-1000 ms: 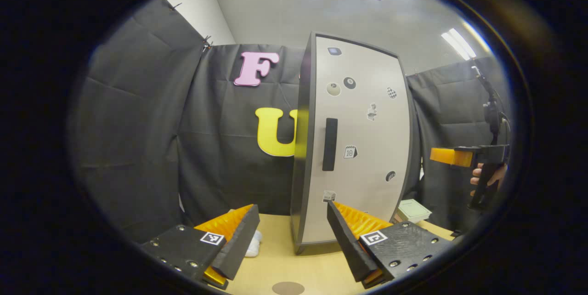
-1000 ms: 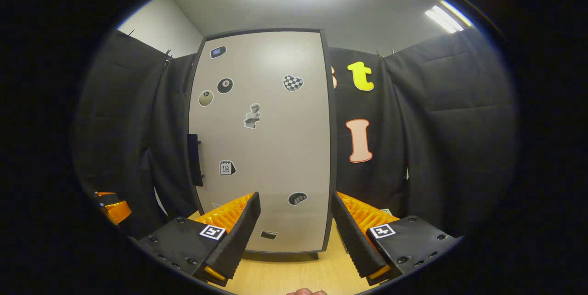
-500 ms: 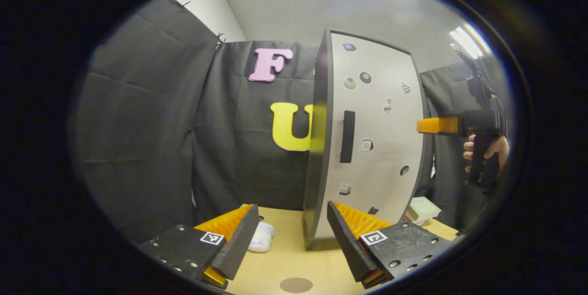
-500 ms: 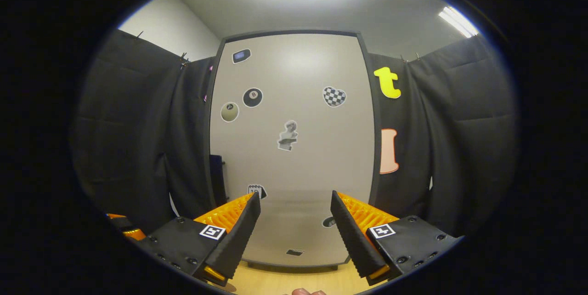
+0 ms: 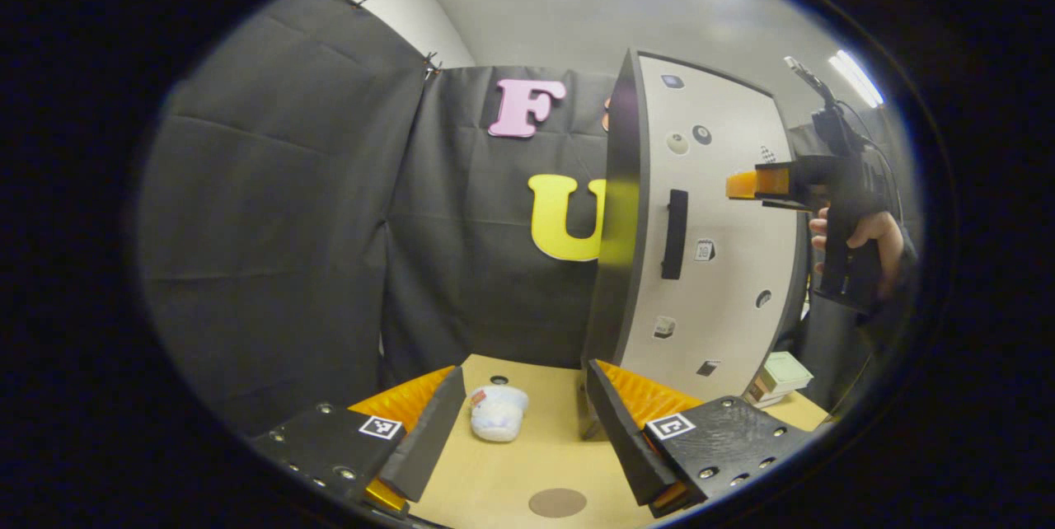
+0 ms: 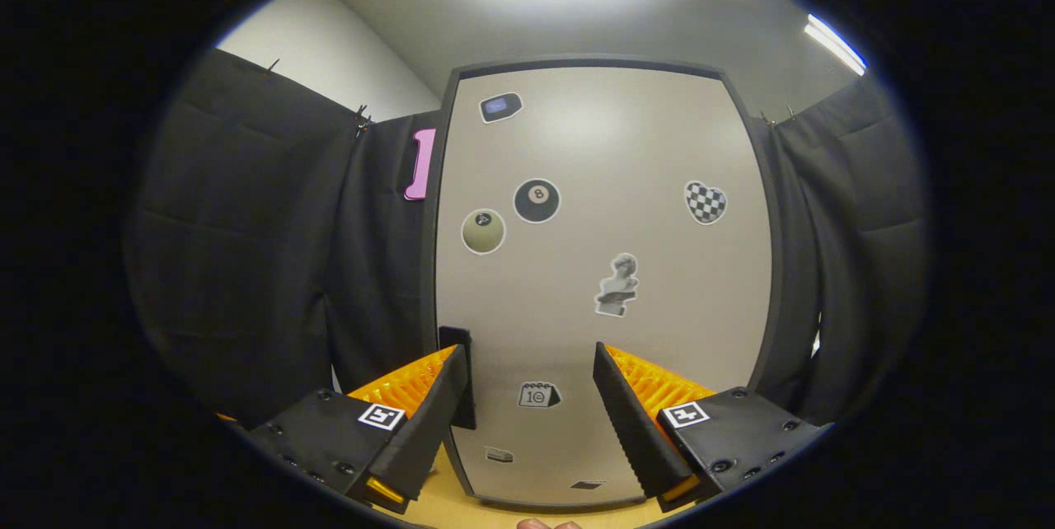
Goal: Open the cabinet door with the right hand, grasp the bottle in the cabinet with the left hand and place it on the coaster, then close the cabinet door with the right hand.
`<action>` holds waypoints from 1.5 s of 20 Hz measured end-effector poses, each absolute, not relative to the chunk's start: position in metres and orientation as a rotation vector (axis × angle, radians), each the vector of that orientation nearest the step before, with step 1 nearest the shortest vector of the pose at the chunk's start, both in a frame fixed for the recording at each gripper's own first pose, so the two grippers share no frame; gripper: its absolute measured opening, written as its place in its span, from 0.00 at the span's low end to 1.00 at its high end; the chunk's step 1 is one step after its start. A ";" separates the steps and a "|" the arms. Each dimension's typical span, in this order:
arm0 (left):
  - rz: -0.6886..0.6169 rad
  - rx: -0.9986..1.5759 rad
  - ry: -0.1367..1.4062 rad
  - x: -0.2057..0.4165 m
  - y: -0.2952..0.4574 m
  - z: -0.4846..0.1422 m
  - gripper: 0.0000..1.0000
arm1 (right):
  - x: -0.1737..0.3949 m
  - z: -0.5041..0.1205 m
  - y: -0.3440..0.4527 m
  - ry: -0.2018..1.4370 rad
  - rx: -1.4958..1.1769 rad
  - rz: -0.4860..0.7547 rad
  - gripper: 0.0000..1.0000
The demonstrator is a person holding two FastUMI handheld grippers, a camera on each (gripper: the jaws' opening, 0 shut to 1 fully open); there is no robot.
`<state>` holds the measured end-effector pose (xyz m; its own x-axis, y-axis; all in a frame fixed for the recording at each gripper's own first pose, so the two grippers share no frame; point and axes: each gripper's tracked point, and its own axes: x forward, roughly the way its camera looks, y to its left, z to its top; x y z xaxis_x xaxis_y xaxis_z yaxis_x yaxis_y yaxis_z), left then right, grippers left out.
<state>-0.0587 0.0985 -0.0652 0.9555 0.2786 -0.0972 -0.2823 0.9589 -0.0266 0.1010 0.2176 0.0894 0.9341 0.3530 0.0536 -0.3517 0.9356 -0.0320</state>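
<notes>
The door (image 6: 602,282) of the cabinet (image 5: 616,208) is shut, so the first step is the one in hand: the right hand has to open it. In the right gripper view the right gripper (image 6: 527,397) faces the door from near, with its two fingers wide apart and nothing between them. The dark handle (image 6: 460,381) stands upright by the door's left edge, just behind the left finger, not in the gap. In the left gripper view the same gripper shows far off on the right, held by a hand (image 5: 865,236), with its tip level with the top of the handle and to the right of it, not touching. The left gripper (image 5: 523,422) hangs low over the table (image 5: 511,471), open too, and holds nothing. The bottle is meant to be inside the cabinet, so I cannot see it while the door is shut. The coaster (image 5: 557,502), a small brown round spot, lies on the table close in front of the left gripper. A little white cup (image 5: 497,412) sits on the table between that gripper's fingers but farther away, and some thin boxes (image 5: 779,376) lie past the cabinet. Next, I think, the right gripper has to slide to its left and a bit down, so the handle comes between its fingers, then squeeze and pull. The left one should wait out of the door's way.
</notes>
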 end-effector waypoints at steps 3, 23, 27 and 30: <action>0.318 -0.040 0.116 -0.066 0.114 -0.078 0.89 | 0.109 0.084 0.242 -0.046 -0.020 0.385 0.98; 0.418 -0.045 0.170 -0.098 0.162 -0.100 0.92 | 0.170 0.005 0.292 0.172 -0.007 0.295 0.65; 0.419 -0.039 0.174 -0.103 0.163 -0.101 0.92 | 0.173 0.001 0.296 0.186 0.003 0.283 0.51; 0.420 -0.035 0.174 -0.107 0.161 -0.100 0.92 | 0.173 0.000 0.295 0.186 -0.007 0.268 0.33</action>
